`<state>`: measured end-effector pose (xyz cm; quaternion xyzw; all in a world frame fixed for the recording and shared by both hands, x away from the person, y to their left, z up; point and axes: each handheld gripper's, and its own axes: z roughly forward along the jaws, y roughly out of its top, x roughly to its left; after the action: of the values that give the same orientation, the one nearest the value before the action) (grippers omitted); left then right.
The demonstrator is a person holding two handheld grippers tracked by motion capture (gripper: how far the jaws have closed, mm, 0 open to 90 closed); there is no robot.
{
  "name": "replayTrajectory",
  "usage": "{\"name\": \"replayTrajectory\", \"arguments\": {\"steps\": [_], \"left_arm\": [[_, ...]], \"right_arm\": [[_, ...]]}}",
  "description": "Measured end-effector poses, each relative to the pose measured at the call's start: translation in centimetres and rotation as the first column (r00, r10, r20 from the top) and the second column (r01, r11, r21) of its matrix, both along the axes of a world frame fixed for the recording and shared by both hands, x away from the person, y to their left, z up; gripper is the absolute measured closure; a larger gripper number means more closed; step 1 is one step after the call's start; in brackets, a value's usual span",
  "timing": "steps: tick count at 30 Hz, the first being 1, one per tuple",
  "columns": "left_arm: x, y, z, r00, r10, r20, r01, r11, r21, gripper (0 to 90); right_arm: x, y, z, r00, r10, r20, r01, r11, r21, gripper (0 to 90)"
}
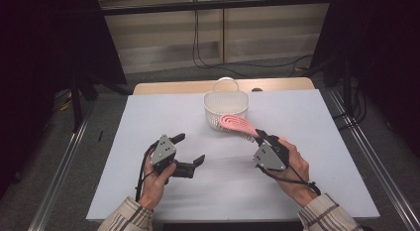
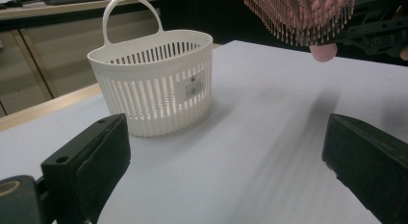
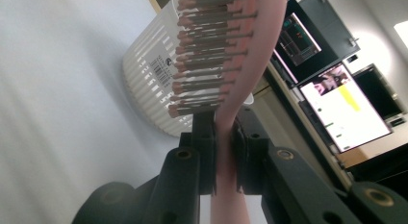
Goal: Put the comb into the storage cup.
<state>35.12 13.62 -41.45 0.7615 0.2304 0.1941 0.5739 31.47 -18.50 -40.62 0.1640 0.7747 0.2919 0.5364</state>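
High view: right gripper (image 1: pixel 261 137) is clamped on the pink brush (image 1: pixel 236 124), whose long axis runs to 10 o'clock, head over the basket (image 1: pixel 226 110) rim. Left gripper (image 1: pixel 189 149) sits wide open, farther away.

light: bright, even on the white surface (image 1: pixel 163 117) | surroundings: dark around the surface | shadows: soft, faint streaks on it | blur: pink brush (image 3: pixel 226 60) close-up soft | glare: bright screens beyond the brush

Left gripper (image 1: pixel 189 149) low, fingers spread wide, right gripper (image 1: pixel 261 135) raised, fingers clamped together.
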Motion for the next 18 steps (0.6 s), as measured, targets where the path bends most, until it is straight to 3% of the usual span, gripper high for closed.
{"name": "replayTrajectory", "arguments": {"steps": [4, 9, 18], "left_arm": [[0.0, 0.1, 0.0, 1.0, -0.004, -0.004, 0.004, 1.0, -0.005, 2.9], [0.0, 0.0, -0.2, 0.9998, 0.003, -0.02, -0.003, 1.0, -0.004, 2.9], [-0.2, 0.0, -0.1, 0.9997, -0.011, -0.02, 0.011, 0.9999, 0.001, 2.9]], "right_arm": [[0.2, -0.6, 0.1, 0.9983, 0.02, -0.055, -0.014, 0.996, 0.091, 81.5], [0.5, -1.1, 0.3, 0.9919, 0.053, -0.115, -0.029, 0.98, 0.196, 81.5], [0.7, -1.6, 0.3, 0.9743, 0.11, -0.196, -0.036, 0.937, 0.349, 81.5]]}}
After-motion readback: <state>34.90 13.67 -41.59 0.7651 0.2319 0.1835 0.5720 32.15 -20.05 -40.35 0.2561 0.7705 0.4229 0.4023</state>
